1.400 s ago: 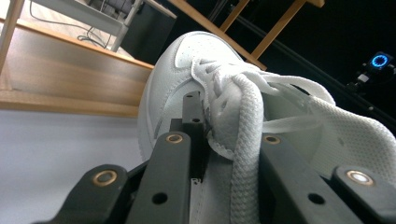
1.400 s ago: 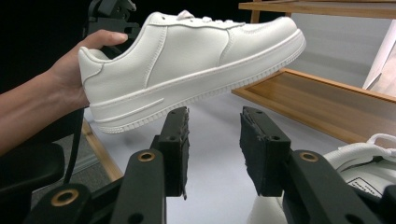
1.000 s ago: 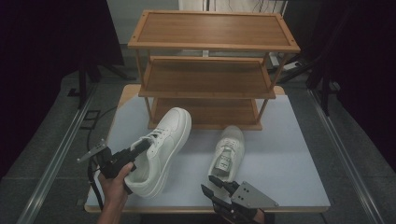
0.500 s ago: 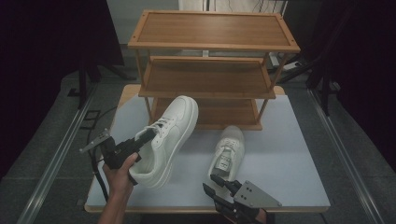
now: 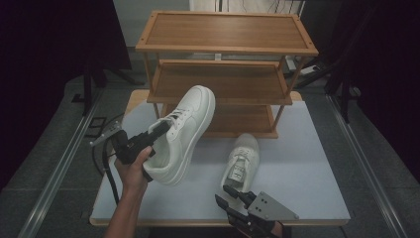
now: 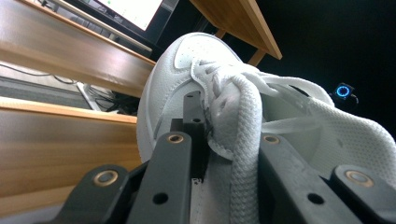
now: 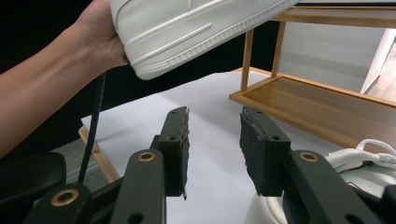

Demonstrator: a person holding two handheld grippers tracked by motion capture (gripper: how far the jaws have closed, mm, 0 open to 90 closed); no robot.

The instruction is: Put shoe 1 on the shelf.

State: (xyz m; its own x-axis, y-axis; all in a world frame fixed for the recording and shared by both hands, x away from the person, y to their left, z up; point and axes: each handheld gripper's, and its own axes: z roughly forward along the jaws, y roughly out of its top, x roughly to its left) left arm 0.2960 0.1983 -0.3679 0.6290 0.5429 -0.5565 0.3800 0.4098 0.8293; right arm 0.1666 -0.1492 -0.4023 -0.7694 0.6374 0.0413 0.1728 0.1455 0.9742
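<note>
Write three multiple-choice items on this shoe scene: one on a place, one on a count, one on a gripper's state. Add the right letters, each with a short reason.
1. Where is the shoe that no gripper holds?
A. on the rack's top shelf
B. on the table, in front of the rack
C. on the floor

2. How many shelves does the rack have?
A. two
B. three
C. five

3. What is the state of the right gripper?
A. open and holding nothing
B. shut on a shoe
C. shut on a shelf edge

Answers
1: B, the high view shows it lying on the white tabletop near the bottom shelf.
2: B, three wooden boards are stacked in the high view.
3: A, the right gripper view shows a bare gap between its jaws, while the left gripper grips the raised shoe.
</note>
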